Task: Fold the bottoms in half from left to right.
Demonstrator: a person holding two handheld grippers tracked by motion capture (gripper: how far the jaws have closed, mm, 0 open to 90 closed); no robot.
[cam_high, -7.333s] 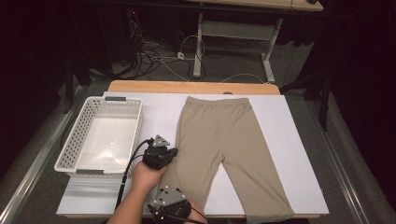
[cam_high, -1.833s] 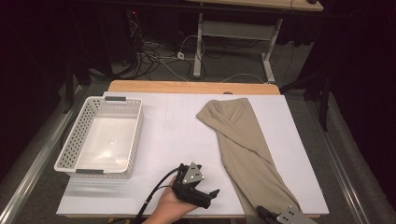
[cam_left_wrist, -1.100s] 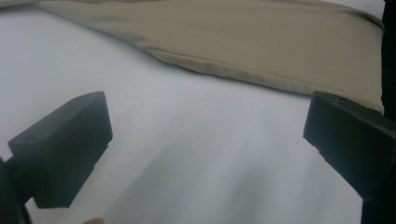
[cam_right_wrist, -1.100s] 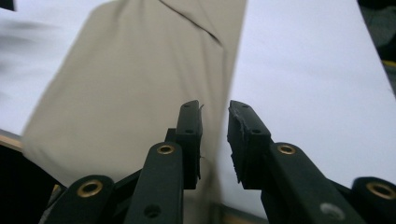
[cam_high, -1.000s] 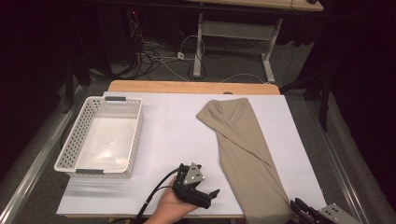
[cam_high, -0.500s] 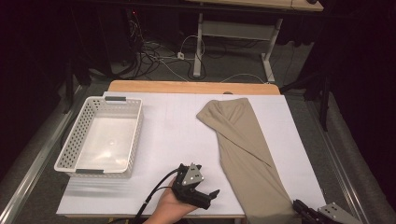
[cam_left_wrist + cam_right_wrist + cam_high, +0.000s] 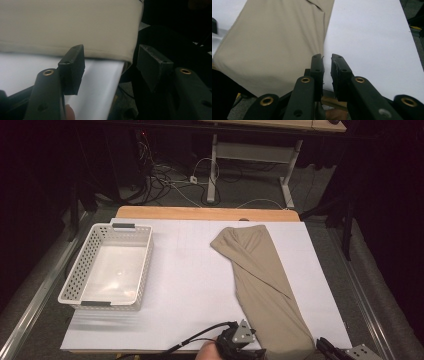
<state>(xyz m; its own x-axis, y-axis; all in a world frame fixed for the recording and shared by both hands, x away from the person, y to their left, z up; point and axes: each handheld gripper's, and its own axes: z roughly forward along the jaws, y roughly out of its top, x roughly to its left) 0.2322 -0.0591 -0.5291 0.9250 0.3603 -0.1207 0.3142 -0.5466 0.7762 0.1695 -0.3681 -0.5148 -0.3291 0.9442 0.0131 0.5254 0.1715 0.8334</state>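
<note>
Both hems next: my left gripper half-open, closing at trousers hem; right gripper nearly closed, empty.

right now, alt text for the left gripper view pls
The left gripper has been closing its two black jaws, now half open, at the hem of folded beige trousers lying on a white table. No cloth is between the jaws yet, and the table edge runs between them.
</note>
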